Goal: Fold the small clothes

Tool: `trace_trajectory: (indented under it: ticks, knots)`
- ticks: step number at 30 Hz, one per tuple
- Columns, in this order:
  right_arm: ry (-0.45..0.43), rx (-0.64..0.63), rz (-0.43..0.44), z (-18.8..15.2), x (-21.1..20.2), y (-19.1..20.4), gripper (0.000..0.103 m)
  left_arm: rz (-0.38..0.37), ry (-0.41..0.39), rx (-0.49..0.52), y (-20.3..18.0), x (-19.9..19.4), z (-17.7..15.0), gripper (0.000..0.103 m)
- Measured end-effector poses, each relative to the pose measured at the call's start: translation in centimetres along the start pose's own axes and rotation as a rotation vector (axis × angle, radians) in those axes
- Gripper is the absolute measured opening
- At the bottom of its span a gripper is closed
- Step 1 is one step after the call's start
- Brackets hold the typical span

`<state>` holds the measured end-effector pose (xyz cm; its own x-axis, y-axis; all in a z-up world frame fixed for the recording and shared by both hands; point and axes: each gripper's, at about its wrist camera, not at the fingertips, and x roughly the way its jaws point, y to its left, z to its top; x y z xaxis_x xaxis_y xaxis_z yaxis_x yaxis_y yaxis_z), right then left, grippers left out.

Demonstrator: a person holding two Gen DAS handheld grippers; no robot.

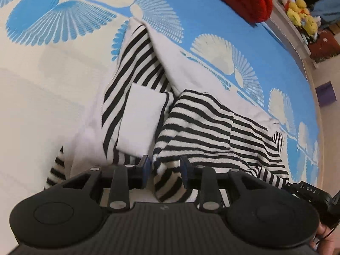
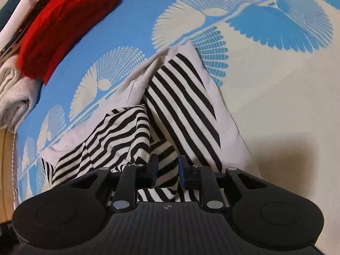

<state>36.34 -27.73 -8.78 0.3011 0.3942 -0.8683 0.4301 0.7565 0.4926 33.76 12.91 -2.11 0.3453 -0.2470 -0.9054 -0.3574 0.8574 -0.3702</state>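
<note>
A small black-and-white striped garment (image 1: 208,127) with white panels lies rumpled on the blue and cream patterned bedspread (image 1: 53,80). My left gripper (image 1: 163,170) holds a bunched striped fold between its fingers, the jaws part closed on the cloth. The same striped garment (image 2: 182,102) shows in the right wrist view, and my right gripper (image 2: 167,170) grips another striped fold of it in the same way. A white pocket-like patch (image 1: 140,121) sits on the garment just ahead of the left fingers.
A red knitted item (image 2: 63,21) lies at the far edge of the bed, beside folded white and cream clothes (image 2: 14,89). Yellow soft toys (image 1: 301,12) sit on a shelf past the bed edge. The bed's edge and the floor (image 1: 327,80) run along the right.
</note>
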Motion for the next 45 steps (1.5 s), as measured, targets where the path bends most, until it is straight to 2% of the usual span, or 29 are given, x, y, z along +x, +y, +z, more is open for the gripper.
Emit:
trace_trajectory:
  ticks: [1, 3, 5, 6, 7, 8, 9, 12, 14, 18, 19, 21, 23, 27, 28, 31, 34, 39, 43, 45]
  knots:
    - [-0.021, 0.015, 0.003, 0.1, -0.6, 0.1, 0.021, -0.002, 0.000, -0.007, 0.0, -0.1, 0.0, 0.034]
    - [-0.137, 0.042, -0.008, 0.1, -2.6, 0.4, 0.021, -0.014, 0.007, -0.015, 0.0, -0.2, -0.1, 0.034]
    - [-0.218, 0.009, 0.004, 0.2, -3.9, 1.2, 0.025, -0.033, 0.022, -0.018, -0.2, 0.0, -0.2, 0.034]
    - [-0.209, -0.007, 0.027, 0.2, -3.7, 1.6, 0.027, -0.040, 0.032, -0.022, -0.3, 0.2, -0.4, 0.034]
    - [-0.171, -0.018, 0.061, 0.2, -3.2, 1.8, 0.035, -0.043, 0.042, -0.028, -0.3, 0.4, -0.4, 0.034]
    - [-0.093, -0.034, 0.103, 0.1, -2.1, 2.2, 0.044, -0.044, 0.051, -0.036, -0.3, 0.7, -0.6, 0.034]
    - [-0.031, -0.047, 0.120, -0.1, -1.0, 2.5, 0.046, -0.044, 0.059, -0.043, -0.3, 0.9, -0.6, 0.034]
    - [0.067, -0.019, 0.071, -0.9, 1.6, 2.8, 0.048, -0.023, 0.073, -0.059, -0.4, 2.0, -0.9, 0.034]
    - [0.092, 0.029, 0.057, -0.9, 2.6, 2.6, 0.051, -0.006, 0.074, -0.054, -0.6, 2.5, -1.0, 0.034]
    - [0.084, 0.107, 0.009, -0.4, 3.6, 2.0, 0.052, 0.018, 0.070, -0.024, -1.3, 3.1, -1.2, 0.034]
    - [0.072, 0.122, -0.009, -0.3, 3.6, 1.9, 0.052, 0.024, 0.065, -0.011, -1.6, 3.1, -1.3, 0.033]
    - [0.020, 0.158, -0.048, -0.4, 2.8, 1.6, 0.052, 0.038, 0.043, 0.023, -1.9, 3.0, -1.4, 0.017]
    - [-0.066, 0.140, -0.093, -0.1, 1.4, 2.1, 0.052, 0.055, -0.003, 0.068, -2.4, 2.4, -1.4, 0.005]
    - [-0.247, 0.057, -0.153, 0.6, -1.1, 2.7, 0.051, 0.030, -0.100, 0.136, -3.1, 0.4, -1.3, 0.005]
    - [-0.278, 0.051, -0.184, 0.8, -1.6, 2.5, 0.051, 0.025, -0.097, 0.154, -3.3, 0.4, -1.3, 0.005]
    - [-0.305, 0.098, -0.230, 0.7, -2.8, 1.3, 0.051, 0.001, -0.016, 0.189, -3.2, 1.4, -1.5, 0.008]
    - [-0.254, 0.163, -0.174, -0.9, -3.2, 1.2, 0.051, 0.007, -0.002, 0.167, -3.0, 1.8, -1.4, 0.008]
    - [-0.062, 0.152, -0.018, -3.3, -1.1, 3.1, 0.052, 0.011, -0.008, 0.177, -3.1, 1.6, -1.5, 0.009]
    - [0.005, 0.232, -0.024, -2.7, 1.5, 2.2, 0.054, 0.016, -0.006, 0.186, -3.7, 1.8, -1.8, 0.009]
    - [0.021, 0.284, -0.027, -2.2, 2.3, 1.3, 0.054, 0.017, -0.008, 0.186, -3.8, 1.8, -1.8, 0.013]
